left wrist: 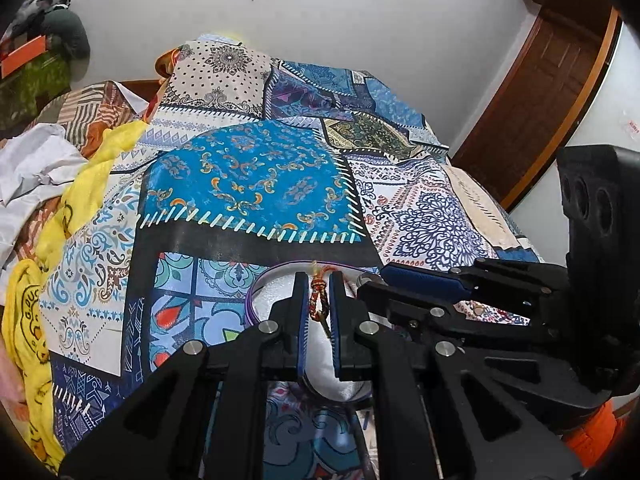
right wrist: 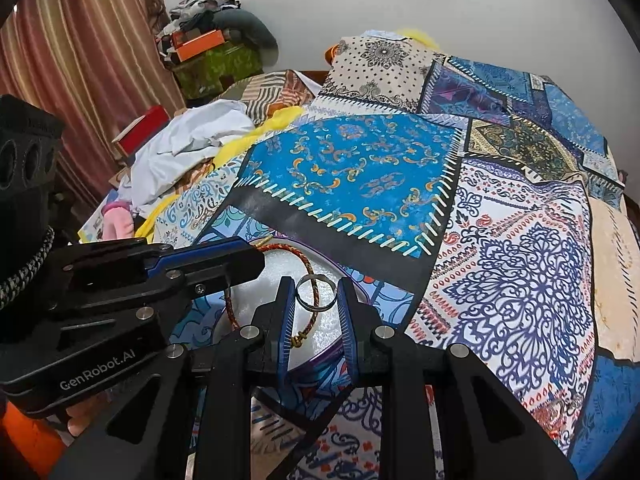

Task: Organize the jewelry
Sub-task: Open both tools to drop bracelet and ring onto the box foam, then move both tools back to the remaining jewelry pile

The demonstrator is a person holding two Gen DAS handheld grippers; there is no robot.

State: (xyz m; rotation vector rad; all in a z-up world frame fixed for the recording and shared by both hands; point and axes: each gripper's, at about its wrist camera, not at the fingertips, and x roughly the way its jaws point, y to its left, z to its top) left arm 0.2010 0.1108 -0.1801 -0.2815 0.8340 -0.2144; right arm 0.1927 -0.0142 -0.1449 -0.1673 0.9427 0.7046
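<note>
Spread across the bed, a patchwork quilt in blues, whites and black, busy enough in pattern to hide a dropped trinket. Resting on it near the cameras, a round white tray with a thin purple rim, its floor a pale foam-like surface. Above that tray, both tools angled downward side by side.

Left gripper: jaws nearly closed, pinching a braided red-and-gold cord bracelet (the rest of its loop seen from the right wrist view arcing over the tray, partly behind the left tool). Right gripper: jaws narrowly apart, clamped across a plain silver metal ring held upright between the blue pads, directly over the white tray floor.

Judged step: setting both pieces down inside the tray. Best done by lowering until ring and cord nearly touch the foam before letting go; release from height risks the ring rolling off onto the quilt. Better to keep ring and bracelet apart on landing, so the band does not catch in the braid. Opening one tool at a time likely safer, ring first, since a round band is the more likely to roll. Then a straight lift clear, without dragging the cord over the rim.
</note>
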